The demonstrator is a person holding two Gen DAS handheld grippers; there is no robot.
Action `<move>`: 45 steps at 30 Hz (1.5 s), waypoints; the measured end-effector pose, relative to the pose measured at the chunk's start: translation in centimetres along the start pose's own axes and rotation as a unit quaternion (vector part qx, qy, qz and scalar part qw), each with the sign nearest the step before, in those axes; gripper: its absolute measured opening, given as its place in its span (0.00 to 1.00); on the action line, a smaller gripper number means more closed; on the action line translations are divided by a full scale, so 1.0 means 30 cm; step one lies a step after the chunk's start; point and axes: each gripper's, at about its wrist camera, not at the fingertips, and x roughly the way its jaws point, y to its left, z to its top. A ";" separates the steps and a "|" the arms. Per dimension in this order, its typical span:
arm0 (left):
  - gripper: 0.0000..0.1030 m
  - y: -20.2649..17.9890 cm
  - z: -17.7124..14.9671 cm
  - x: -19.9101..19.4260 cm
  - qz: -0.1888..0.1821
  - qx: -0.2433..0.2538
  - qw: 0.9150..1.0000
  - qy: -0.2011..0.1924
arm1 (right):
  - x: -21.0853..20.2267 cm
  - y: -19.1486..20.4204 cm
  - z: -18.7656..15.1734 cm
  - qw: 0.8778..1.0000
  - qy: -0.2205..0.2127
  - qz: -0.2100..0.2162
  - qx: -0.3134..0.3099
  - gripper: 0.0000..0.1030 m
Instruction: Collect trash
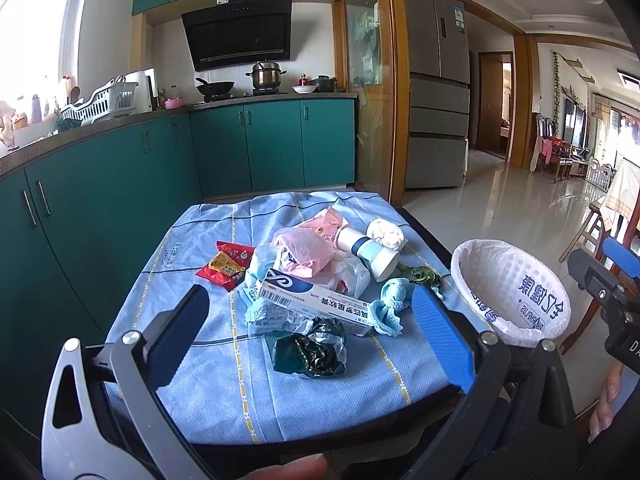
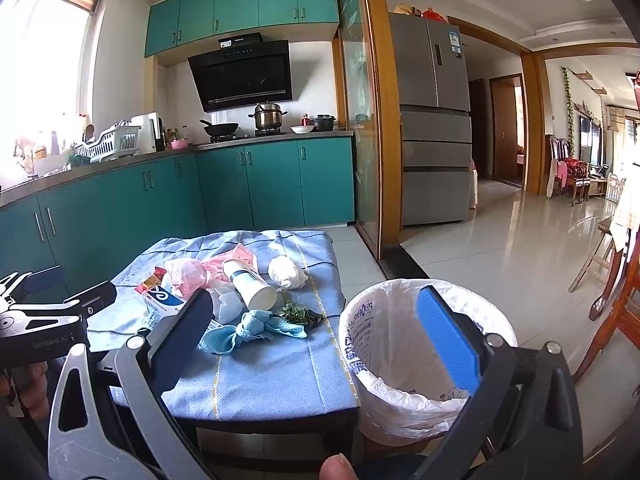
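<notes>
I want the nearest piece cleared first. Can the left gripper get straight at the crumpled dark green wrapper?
Probably yes. The left gripper is open and the dark green wrapper lies between its fingers at the pile's near edge, with nothing on top.

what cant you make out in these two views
- Bottom of the bin: right wrist view, hidden by the right gripper finger; left wrist view shows only the rim.
- Dark green wrapper: absent from the right wrist view, probably behind the finger.
- Print on the white box: too small.
- Under the pink bag: covered.
</notes>
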 end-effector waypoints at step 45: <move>0.98 -0.032 -0.014 -0.007 0.012 0.024 1.000 0.011 | 0.008 0.003 -0.023 1.000 0.007 -0.005 -0.013 0.97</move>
